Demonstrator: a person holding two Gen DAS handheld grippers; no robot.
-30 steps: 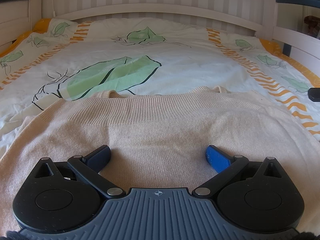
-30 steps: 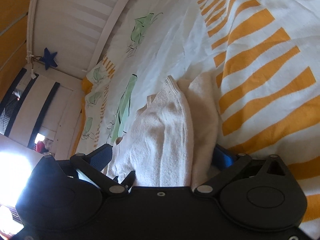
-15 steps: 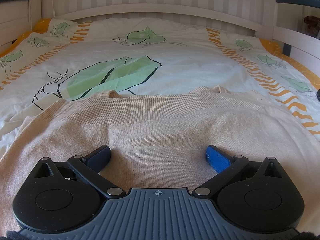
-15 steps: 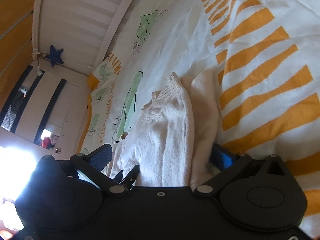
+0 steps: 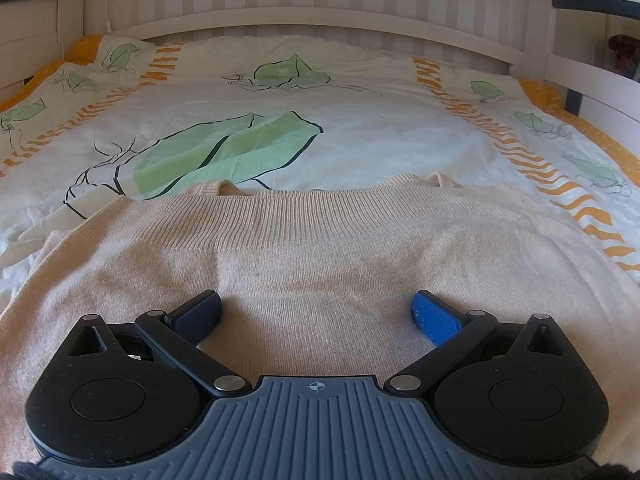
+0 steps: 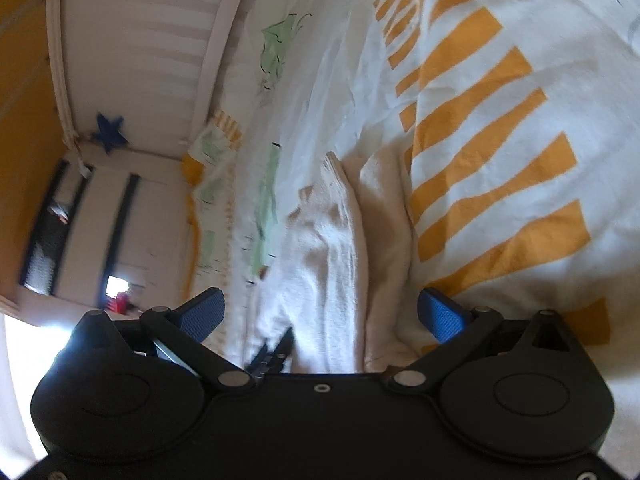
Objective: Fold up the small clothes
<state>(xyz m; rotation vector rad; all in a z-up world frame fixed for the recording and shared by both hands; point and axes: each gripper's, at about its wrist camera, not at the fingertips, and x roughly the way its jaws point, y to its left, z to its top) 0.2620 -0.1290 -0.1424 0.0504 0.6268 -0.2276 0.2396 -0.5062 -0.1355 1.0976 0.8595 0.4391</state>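
Observation:
A beige knit sweater (image 5: 320,248) lies flat on the bed, its ribbed hem toward the headboard. My left gripper (image 5: 316,308) is open and rests just above the sweater's middle, holding nothing. In the right wrist view the sweater's edge (image 6: 340,248) lies bunched in a ridge between the spread fingers of my right gripper (image 6: 320,312). The right gripper is open and tilted on its side at the sweater's right edge. The left gripper's tip (image 6: 276,350) shows low in that view.
The bed has a white duvet (image 5: 360,120) with green leaf prints and orange stripes (image 6: 500,160). A white slatted headboard (image 5: 320,16) stands at the back. White bed rails run along both sides. A blue star (image 6: 108,132) hangs on the wall.
My right gripper has swung and pulled back a little along the sweater's edge, and its view is blurred. The left gripper and the sweater under it have not moved.

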